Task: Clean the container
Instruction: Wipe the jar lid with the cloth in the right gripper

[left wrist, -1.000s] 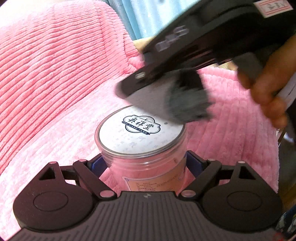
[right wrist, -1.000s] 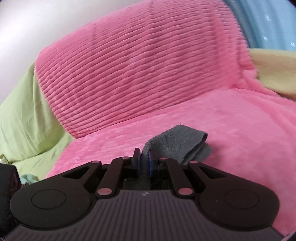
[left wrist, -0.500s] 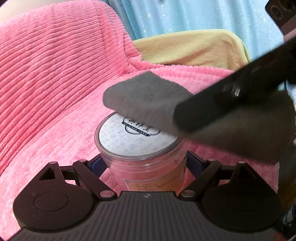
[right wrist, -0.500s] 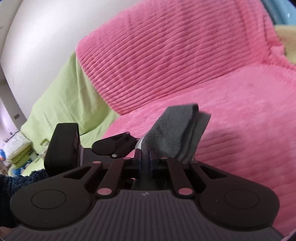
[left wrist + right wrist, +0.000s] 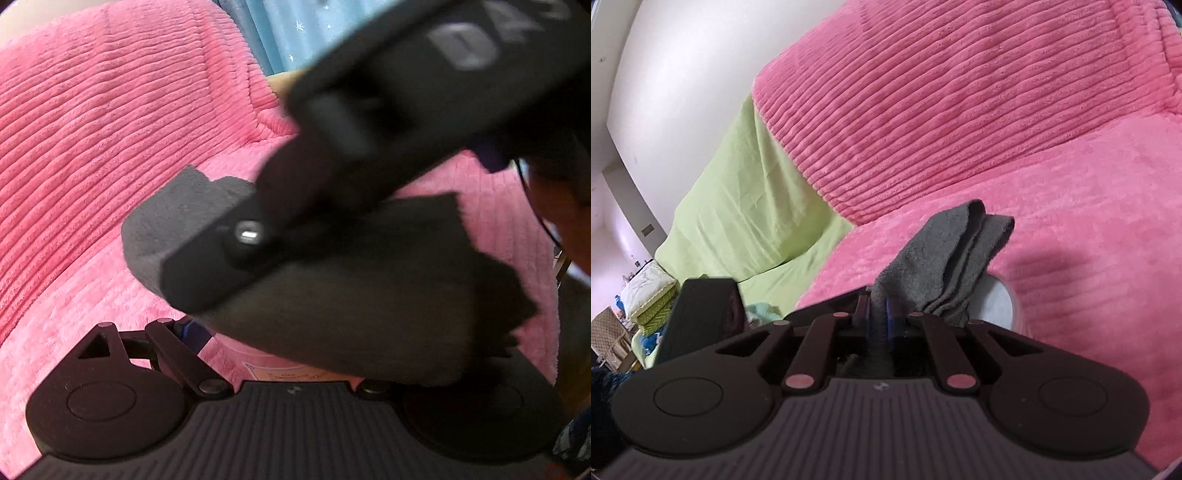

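Covering sofa, pink blanket [image 5: 960,110], green sheet [image 5: 738,206], white wall [image 5: 683,74]

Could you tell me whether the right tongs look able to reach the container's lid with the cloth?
Probably yes. The right tongs, shut on the grey cloth, hang right over the container held in the left tongs; the cloth already drapes across the lid, with nothing between.

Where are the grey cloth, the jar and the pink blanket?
grey cloth [image 5: 945,258], right wrist view, folded middle.
jar [image 5: 236,360], left wrist view, its side wall.
pink blanket [image 5: 960,110], right wrist view, ribbed back part.
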